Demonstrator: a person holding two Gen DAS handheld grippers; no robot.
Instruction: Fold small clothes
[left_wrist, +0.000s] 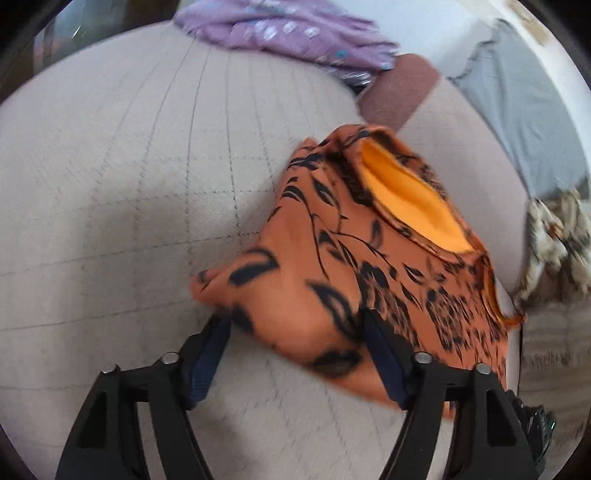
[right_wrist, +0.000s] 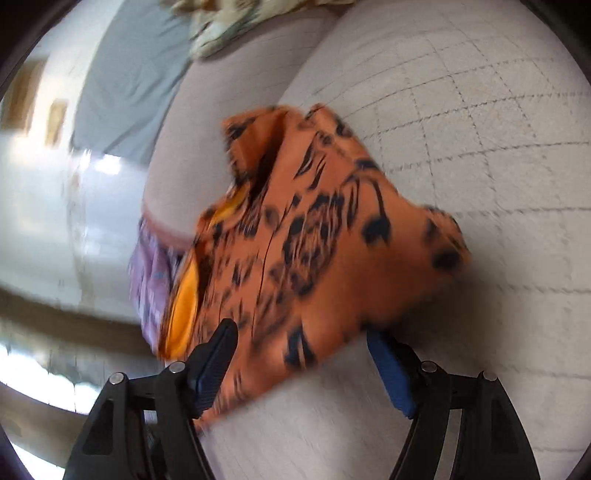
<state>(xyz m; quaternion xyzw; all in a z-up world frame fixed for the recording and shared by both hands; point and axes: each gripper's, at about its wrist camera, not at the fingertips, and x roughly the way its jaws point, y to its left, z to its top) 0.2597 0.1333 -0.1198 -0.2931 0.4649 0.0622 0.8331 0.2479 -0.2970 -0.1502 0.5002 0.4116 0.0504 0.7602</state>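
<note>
An orange garment with a black leaf print (left_wrist: 369, 266) lies folded on a beige checked cushion (left_wrist: 129, 184). Its bright orange lining shows at the opening. My left gripper (left_wrist: 295, 325) is open, and its jaws straddle the garment's near edge. In the right wrist view the same garment (right_wrist: 314, 236) lies bunched on the cushion (right_wrist: 480, 147). My right gripper (right_wrist: 301, 332) is open, and its jaws span the garment's near edge. Both views are blurred by motion.
A purple patterned cloth (left_wrist: 280, 33) lies at the cushion's far edge and also shows in the right wrist view (right_wrist: 151, 280). A grey cloth (left_wrist: 517, 110) and a cream and brown cloth (left_wrist: 554, 243) lie to the right. The floor (right_wrist: 37, 221) lies beyond the cushion's left edge.
</note>
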